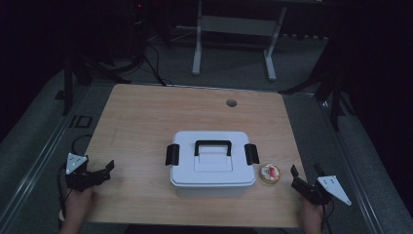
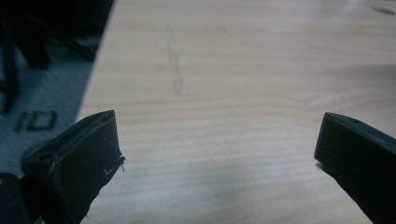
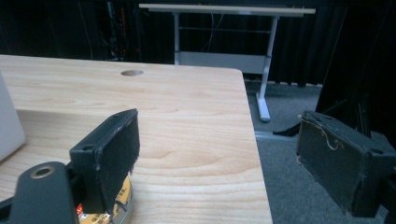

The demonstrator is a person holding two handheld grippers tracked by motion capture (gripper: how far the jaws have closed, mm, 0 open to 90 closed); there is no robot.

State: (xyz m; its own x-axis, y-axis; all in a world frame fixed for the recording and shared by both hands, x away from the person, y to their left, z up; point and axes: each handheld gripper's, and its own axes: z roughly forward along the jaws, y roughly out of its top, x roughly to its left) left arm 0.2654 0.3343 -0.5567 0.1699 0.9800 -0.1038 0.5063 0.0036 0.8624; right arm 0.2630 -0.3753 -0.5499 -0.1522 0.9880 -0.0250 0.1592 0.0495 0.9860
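Observation:
A white lidded box (image 1: 213,163) with a black handle (image 1: 213,145) and a black latch on each side stands at the middle of the wooden table (image 1: 146,122). Just right of the box lies a small round tin (image 1: 269,174) with a red and yellow label. My left gripper (image 1: 108,173) is low over the table's front left corner. Its jaws are wide apart over bare wood in the left gripper view (image 2: 219,149). My right gripper (image 1: 306,171) is at the front right edge, just right of the tin, open and holding nothing (image 3: 219,140). Its left jaw partly hides the tin (image 3: 116,207).
A round cable hole (image 1: 231,103) is near the table's far edge. Beyond the table stands a white-legged desk frame (image 1: 234,29) on grey floor, with dark stands and cables at both sides. The box's edge (image 3: 9,126) is at the left of the right gripper view.

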